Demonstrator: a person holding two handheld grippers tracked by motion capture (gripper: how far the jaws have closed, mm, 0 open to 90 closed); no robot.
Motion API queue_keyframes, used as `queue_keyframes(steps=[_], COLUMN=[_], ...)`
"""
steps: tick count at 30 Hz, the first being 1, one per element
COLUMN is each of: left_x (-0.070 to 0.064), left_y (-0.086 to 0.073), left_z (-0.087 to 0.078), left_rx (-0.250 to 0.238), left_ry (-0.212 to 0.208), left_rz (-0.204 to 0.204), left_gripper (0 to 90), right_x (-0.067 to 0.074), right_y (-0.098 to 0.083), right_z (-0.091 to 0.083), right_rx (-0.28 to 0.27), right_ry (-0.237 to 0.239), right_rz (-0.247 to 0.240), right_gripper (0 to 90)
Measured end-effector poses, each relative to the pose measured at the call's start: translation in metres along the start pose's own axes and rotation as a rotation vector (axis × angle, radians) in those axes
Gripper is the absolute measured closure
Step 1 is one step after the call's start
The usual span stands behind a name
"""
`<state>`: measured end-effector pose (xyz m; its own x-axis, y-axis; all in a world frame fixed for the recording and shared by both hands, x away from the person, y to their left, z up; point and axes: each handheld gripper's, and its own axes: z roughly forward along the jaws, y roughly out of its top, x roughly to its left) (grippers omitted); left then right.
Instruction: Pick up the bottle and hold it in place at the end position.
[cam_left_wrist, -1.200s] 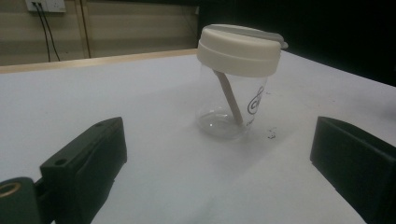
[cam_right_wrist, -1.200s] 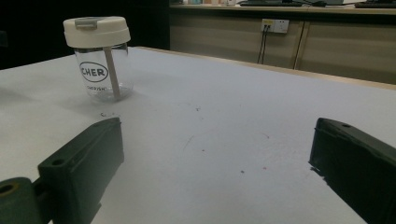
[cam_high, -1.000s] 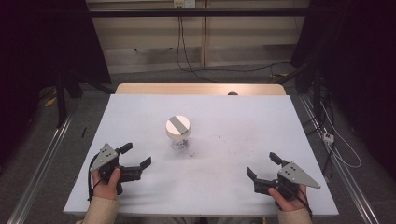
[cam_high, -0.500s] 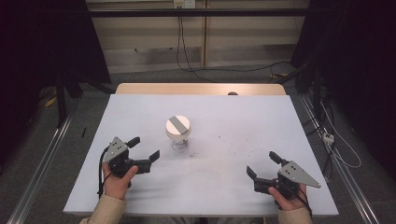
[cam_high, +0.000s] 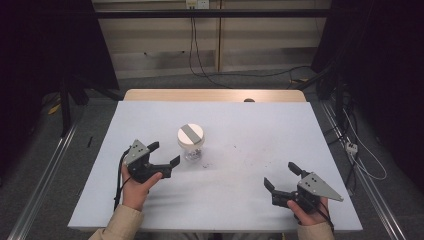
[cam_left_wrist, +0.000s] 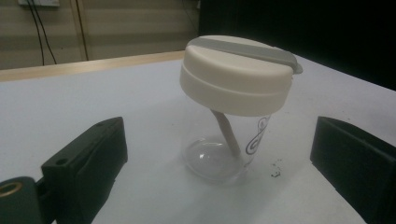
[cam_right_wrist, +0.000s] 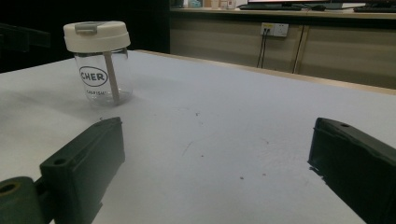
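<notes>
Cup (cam_high: 190, 143): one clear tumbler with a cream screw-style lid (cam_left_wrist: 236, 74) crossed by a grey strip, standing upright on the white table (cam_high: 250, 200), left of centre and nearer the far edge than the near one. Printed lettering on the wall (cam_right_wrist: 93, 76); a pale straw or stick (cam_left_wrist: 227, 133) leans inside. No liquid can be made out, so it is probably light and easily tipped or slid by a sideways nudge.

Material: the wall looks like hard, smooth glass or plastic; likely stiff, slippery and possibly breakable. The lid is wider than the body and overhangs it.

Suggested hold: across the clear wall below the lid, low enough to avoid the overhang, with a moderate squeeze; the lid rim offers a duller, perhaps less slippery surface if the top is to be turned.

Left claw (cam_high: 161, 156): jaws wide apart, holding nothing, just beside the cup on the near-left, the cup framed between them in the left gripper view.

Right claw (cam_high: 282, 176): jaws apart, empty, near the near-right corner, well apart from the cup.

Dark specks (cam_left_wrist: 275, 169) lie on the table by the base.
</notes>
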<state>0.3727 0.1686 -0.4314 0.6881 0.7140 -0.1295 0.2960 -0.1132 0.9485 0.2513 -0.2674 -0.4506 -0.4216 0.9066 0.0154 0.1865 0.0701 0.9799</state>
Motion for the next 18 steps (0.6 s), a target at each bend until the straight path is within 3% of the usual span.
queue_keyframes(steps=[18], left_x=[-0.009], left_y=[0.005], left_z=[0.033], left_rx=[0.026], left_ry=[-0.035], left_rz=[0.030], left_gripper=[4.9], right_x=[0.000], right_y=[0.000], right_z=[0.001], right_rx=[-0.002], right_ry=[0.014], right_rz=[-0.004], right_gripper=[3.2])
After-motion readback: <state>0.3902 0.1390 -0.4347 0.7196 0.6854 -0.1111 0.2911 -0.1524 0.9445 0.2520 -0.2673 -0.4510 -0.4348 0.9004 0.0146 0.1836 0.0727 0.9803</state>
